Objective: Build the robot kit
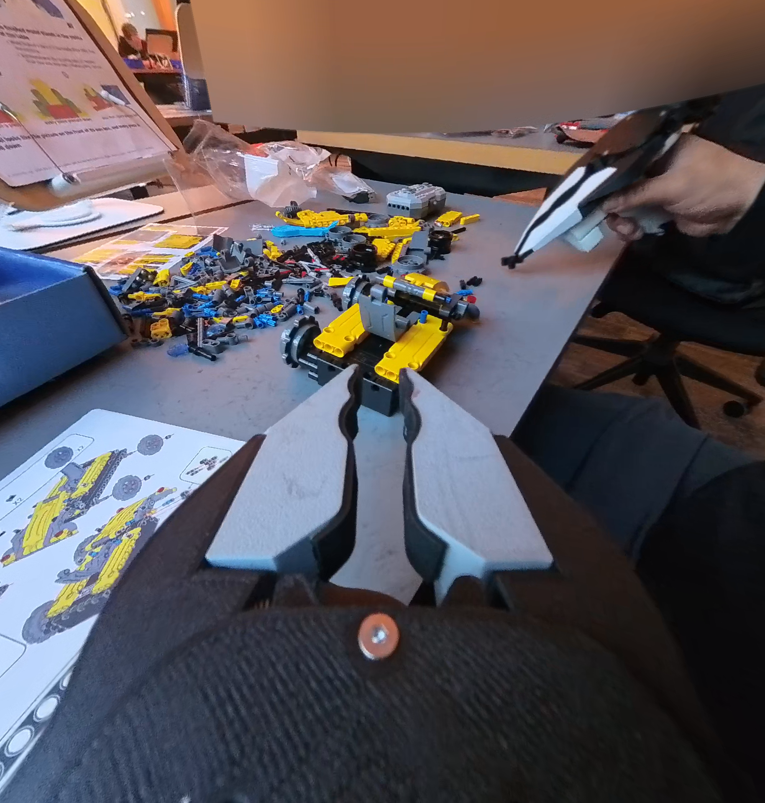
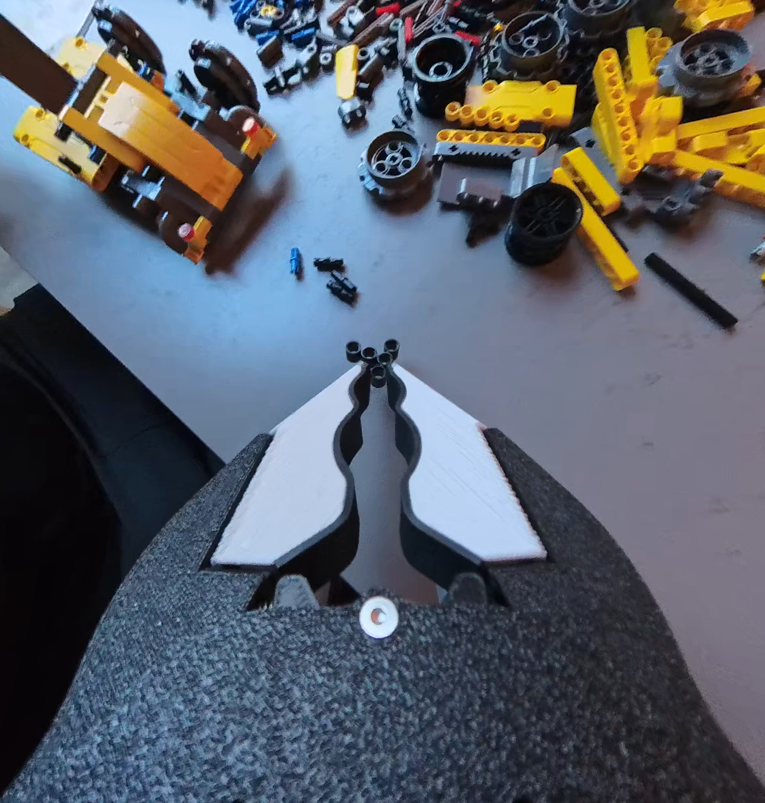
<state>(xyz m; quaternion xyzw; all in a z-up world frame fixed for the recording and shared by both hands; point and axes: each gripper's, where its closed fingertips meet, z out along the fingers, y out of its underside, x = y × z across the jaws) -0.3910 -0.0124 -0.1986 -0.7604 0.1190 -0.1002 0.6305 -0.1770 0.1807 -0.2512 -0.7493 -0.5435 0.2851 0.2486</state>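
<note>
A half-built yellow and black brick vehicle [image 1: 372, 330] stands on the grey table [image 1: 198, 391]. My left gripper [image 1: 377, 373] is closed on the black block at its near end. The model also shows in the right wrist view [image 2: 154, 130], at the upper left. My right gripper [image 2: 377, 369] is shut on a small black connector piece [image 2: 372, 352] with several round holes, held just above the table. In the left wrist view the right gripper [image 1: 517, 256] hovers to the right of the model, held by a hand [image 1: 693, 191].
A pile of loose yellow, black, grey and blue parts [image 1: 241, 287] lies behind the model, with wheels and beams [image 2: 589, 108]. A blue box [image 1: 37, 317] and an instruction booklet [image 1: 67, 499] lie left. Small pins [image 2: 335, 273] and a black axle [image 2: 689, 289] lie ahead. The table edge [image 1: 558, 347] runs right. The tips of one gripper are about 30 cm away from the tips of the other.
</note>
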